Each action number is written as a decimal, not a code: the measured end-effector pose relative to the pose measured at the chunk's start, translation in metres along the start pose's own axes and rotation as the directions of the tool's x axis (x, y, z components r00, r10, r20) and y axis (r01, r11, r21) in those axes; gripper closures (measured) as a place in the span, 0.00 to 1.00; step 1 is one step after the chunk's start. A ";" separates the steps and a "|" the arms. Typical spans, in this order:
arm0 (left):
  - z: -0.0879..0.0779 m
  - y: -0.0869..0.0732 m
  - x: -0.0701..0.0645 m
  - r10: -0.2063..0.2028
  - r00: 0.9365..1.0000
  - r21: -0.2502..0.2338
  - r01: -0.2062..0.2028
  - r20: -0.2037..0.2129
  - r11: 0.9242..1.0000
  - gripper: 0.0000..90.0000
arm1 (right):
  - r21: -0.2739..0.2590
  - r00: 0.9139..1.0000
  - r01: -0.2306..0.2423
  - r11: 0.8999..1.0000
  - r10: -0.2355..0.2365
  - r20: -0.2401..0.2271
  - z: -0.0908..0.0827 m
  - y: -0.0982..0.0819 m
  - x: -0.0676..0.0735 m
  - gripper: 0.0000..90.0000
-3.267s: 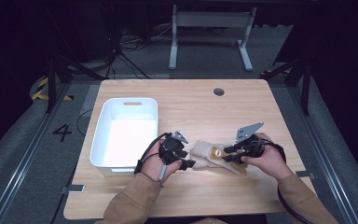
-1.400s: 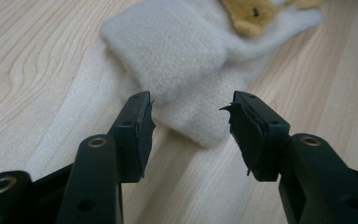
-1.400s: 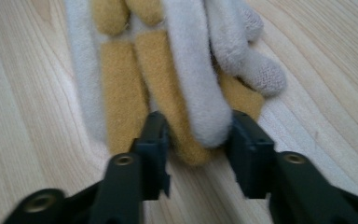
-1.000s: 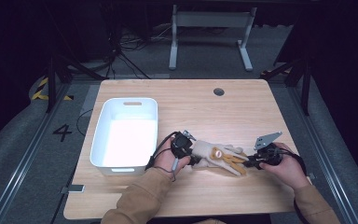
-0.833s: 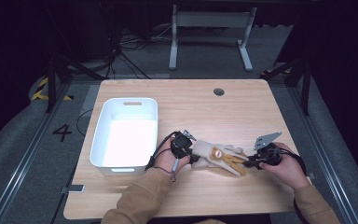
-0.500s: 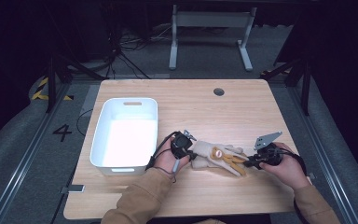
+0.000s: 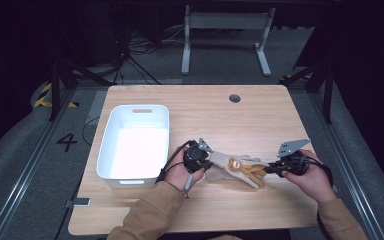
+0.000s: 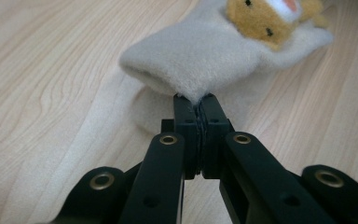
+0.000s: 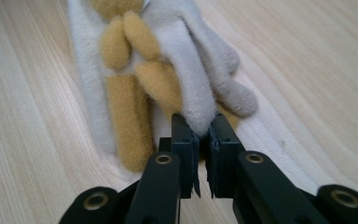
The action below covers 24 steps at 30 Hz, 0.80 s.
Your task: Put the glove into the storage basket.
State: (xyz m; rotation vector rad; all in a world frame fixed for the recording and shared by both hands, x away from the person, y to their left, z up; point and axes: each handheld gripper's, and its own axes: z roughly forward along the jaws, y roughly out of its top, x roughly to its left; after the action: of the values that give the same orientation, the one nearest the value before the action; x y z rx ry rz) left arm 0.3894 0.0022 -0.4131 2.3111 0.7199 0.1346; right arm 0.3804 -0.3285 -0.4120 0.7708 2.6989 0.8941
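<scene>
A pair of cream fleece gloves with tan fingers and a small animal face lies on the wooden table between both hands. My left gripper is shut on the cuff edge of the upper glove, lifting it a little off the one beneath. My right gripper is shut on one cream fingertip of that glove, beside the tan fingers. The glove is stretched between the two grippers.
A white plastic bin stands left of my left hand, with nothing in it. A round cable hole sits at the table's far side. Bare wood lies beyond the gloves.
Since 3.3 s ago my right gripper has drawn away to the right, stretching the glove out. Over the last second both grippers have barely moved.
</scene>
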 end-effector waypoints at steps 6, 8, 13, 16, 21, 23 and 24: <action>-0.008 0.000 -0.003 0.009 1.000 -0.019 -0.009 -0.007 1.000 0.99 | -0.039 1.000 -0.006 0.999 0.007 0.030 -0.010 0.004 -0.001 0.93; -0.011 0.000 -0.003 0.014 1.000 -0.025 -0.014 -0.017 1.000 0.99 | -0.052 0.999 -0.007 0.999 0.009 0.040 -0.012 0.006 -0.001 0.93; -0.016 -0.004 -0.008 0.025 0.999 -0.025 -0.026 -0.033 0.999 0.99 | -0.081 0.997 -0.001 0.997 0.007 0.075 -0.012 0.014 -0.007 0.93; -0.017 -0.006 -0.011 0.029 0.999 -0.019 -0.030 -0.045 0.999 0.99 | -0.092 0.997 -0.003 0.996 0.010 0.080 -0.007 0.020 -0.013 0.93; -0.015 -0.011 -0.016 0.040 0.998 0.001 -0.040 -0.058 0.999 0.99 | -0.098 0.996 -0.008 0.995 0.016 0.083 0.003 0.026 -0.020 0.93; -0.013 -0.012 -0.017 0.040 0.998 0.016 -0.040 -0.053 0.999 0.99 | -0.097 0.996 -0.010 0.995 0.018 0.082 0.007 0.026 -0.023 0.93; -0.011 -0.014 -0.018 0.042 0.998 0.027 -0.040 -0.046 0.999 0.99 | -0.095 0.997 -0.012 0.995 0.020 0.081 0.009 0.026 -0.024 0.93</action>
State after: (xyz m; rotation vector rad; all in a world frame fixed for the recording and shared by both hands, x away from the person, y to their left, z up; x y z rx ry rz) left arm 0.3650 0.0072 -0.4121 2.3552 0.7014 0.1994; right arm 0.4146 -0.3186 -0.4030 0.7918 2.5634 0.9650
